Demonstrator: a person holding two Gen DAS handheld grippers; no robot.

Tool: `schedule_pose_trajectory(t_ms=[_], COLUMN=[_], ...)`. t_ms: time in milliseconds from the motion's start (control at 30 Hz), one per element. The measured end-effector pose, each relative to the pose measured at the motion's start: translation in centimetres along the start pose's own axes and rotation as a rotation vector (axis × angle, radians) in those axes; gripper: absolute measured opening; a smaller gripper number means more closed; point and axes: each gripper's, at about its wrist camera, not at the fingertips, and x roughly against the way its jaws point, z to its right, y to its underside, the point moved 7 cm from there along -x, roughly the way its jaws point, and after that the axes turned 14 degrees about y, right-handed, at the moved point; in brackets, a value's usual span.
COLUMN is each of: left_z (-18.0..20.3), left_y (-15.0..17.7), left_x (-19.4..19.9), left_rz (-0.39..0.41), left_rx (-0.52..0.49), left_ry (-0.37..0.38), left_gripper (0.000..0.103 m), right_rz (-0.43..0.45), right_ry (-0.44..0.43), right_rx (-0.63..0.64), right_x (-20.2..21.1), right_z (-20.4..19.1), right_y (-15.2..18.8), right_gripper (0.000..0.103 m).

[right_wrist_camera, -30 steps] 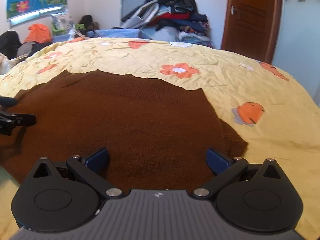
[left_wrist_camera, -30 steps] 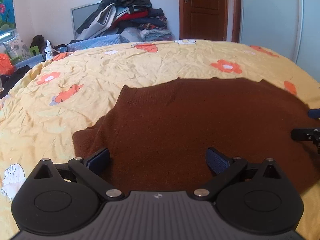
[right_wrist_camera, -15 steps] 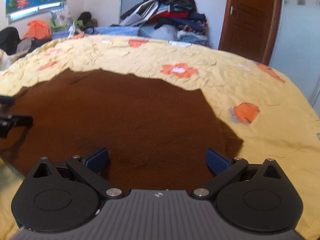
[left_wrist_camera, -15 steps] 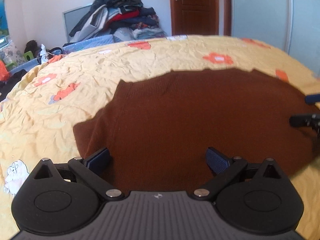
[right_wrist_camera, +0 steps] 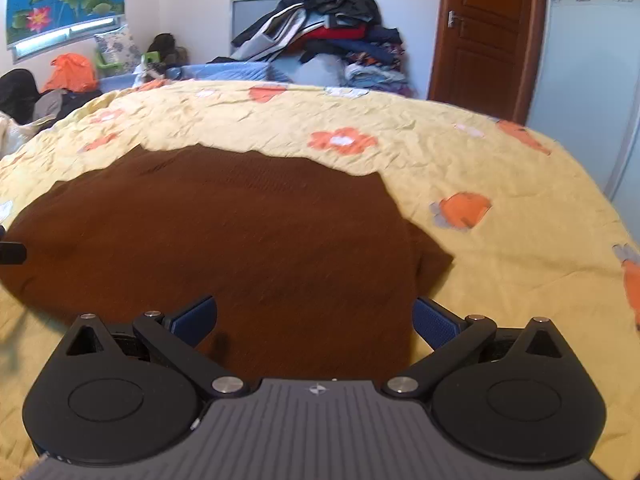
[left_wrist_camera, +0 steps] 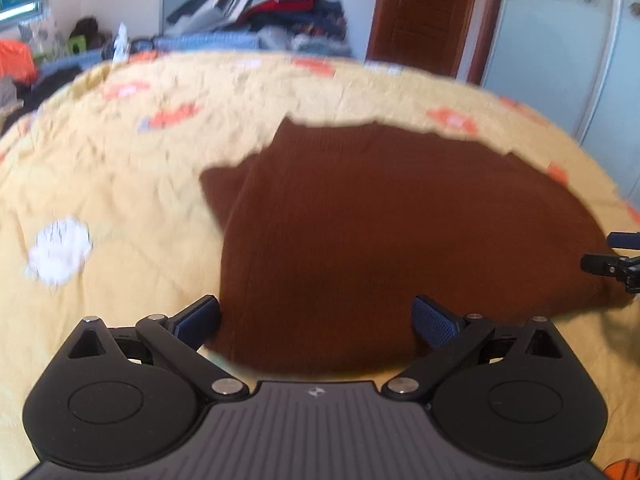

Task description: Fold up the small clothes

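Note:
A brown knitted garment (left_wrist_camera: 380,220) lies flat on the yellow flowered bedspread (left_wrist_camera: 120,184); it also shows in the right wrist view (right_wrist_camera: 224,240). My left gripper (left_wrist_camera: 316,316) is open and empty, hovering over the garment's near left edge. My right gripper (right_wrist_camera: 314,316) is open and empty over the garment's near right edge. A short sleeve sticks out at the left (left_wrist_camera: 218,188) and another at the right (right_wrist_camera: 432,258). The right gripper's fingertips (left_wrist_camera: 612,260) show at the left wrist view's right edge.
A heap of clothes (right_wrist_camera: 320,40) is piled behind the bed's far edge. A brown door (right_wrist_camera: 484,32) and a pale wardrobe (right_wrist_camera: 592,64) stand at the back right. An orange bag (right_wrist_camera: 70,72) and clutter lie at the back left.
Both grippers have drawn back toward the near edge and lifted a little; the left view swung and blurred. The garment lies as before. Both jaws stay open.

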Motion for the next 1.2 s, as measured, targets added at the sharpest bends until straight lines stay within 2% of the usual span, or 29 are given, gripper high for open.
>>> schedule_pose_trajectory(t_ms=[67, 100, 200, 267, 333, 367, 467, 533, 667, 733, 800, 833, 867, 900, 967, 1000, 1033, 1100, 1167, 1200], left_z=[-0.2, -0.4, -1.2, -2.1, -3.0, -3.2, -3.2, -3.2, -3.3, -3.2, -3.2, -3.1, -3.0, -3.0, -2.8, -2.8, -2.8, -2.3, -1.0, 0.3], left_y=[0.5, 0.5, 0.3, 0.5, 1.1, 1.4, 2.1, 2.3, 1.0, 0.4, -0.3, -0.6, -0.7, -0.8, -0.8, -0.8, -0.8, -1.1, -2.0, -2.7], left_x=[0.1, 0.3, 1.8, 2.6, 3.3, 3.8, 3.7, 3.1, 2.1, 1.5, 1.1, 0.9, 0.7, 0.5, 0.3, 0.1, 0.0, 0.0, -0.1, 0.0], left_rz=[0.015, 0.005, 0.032, 0.039, 0.055, 0.094, 0.133, 0.176, 0.219, 0.235, 0.246, 0.256, 0.260, 0.253, 0.234, 0.212, 0.196, 0.178, 0.158, 0.155], left_rx=[-0.010, 0.005, 0.076, 0.169, 0.348, 0.442, 0.690, 0.775, 0.782, 0.785, 0.776, 0.770, 0.759, 0.743, 0.699, 0.672, 0.647, 0.605, 0.520, 0.446], left_ry=[-0.024, -0.023, -0.012, -0.003, 0.074, 0.131, 0.332, 0.379, 0.315, 0.274, 0.228, 0.200, 0.174, 0.144, 0.079, 0.039, 0.010, -0.028, -0.085, -0.103], left_gripper=[0.103, 0.103, 0.103, 0.103, 0.103, 0.103, 0.103, 0.103, 0.103, 0.102, 0.096, 0.090, 0.076, 0.067, 0.038, 0.028, 0.018, 0.014, 0.011, 0.010], right_rz=[-0.084, -0.051, -0.101, -0.093, -0.095, -0.106, -0.152, -0.171, -0.133, -0.080, -0.035, -0.020, -0.015, -0.022, -0.066, -0.099, -0.085, -0.057, -0.045, -0.041], right_ry=[-0.010, -0.036, -0.015, -0.007, -0.005, -0.010, -0.055, -0.058, -0.021, -0.032, -0.062, -0.075, -0.084, -0.090, -0.107, -0.106, -0.086, -0.088, -0.124, -0.147], right_rx=[0.027, -0.031, -0.030, -0.079, -0.145, -0.192, -0.367, -0.428, -0.405, -0.360, -0.305, -0.272, -0.235, -0.197, -0.133, -0.114, -0.095, -0.062, -0.116, -0.161], right_x=[-1.7, -1.6, -0.9, 0.2, 1.3, 1.8, 2.3, 2.2, 2.1, 2.5, 2.5, 2.3, 1.9, 1.4, 0.0, -0.9, -1.1, -0.6, 0.0, 0.6], right_z=[-0.3, 0.2, 1.0, 2.1, 3.3, 4.2, 6.4, 7.1, 6.4, 5.2, 3.4, 2.3, 1.3, 0.3, -1.4, -2.0, -2.3, -2.6, -1.8, -1.2], right_y=[1.8, 2.0, 2.0, 2.0, 2.3, 2.6, 3.7, 4.3, 3.6, 2.2, 0.6, 0.1, -0.3, -0.4, 0.2, 0.7, 0.9, 1.0, 0.6, 0.5], right_gripper=[0.103, 0.103, 0.103, 0.103, 0.103, 0.103, 0.103, 0.103, 0.103, 0.103, 0.103, 0.103, 0.103, 0.103, 0.103, 0.103, 0.103, 0.103, 0.103, 0.103])
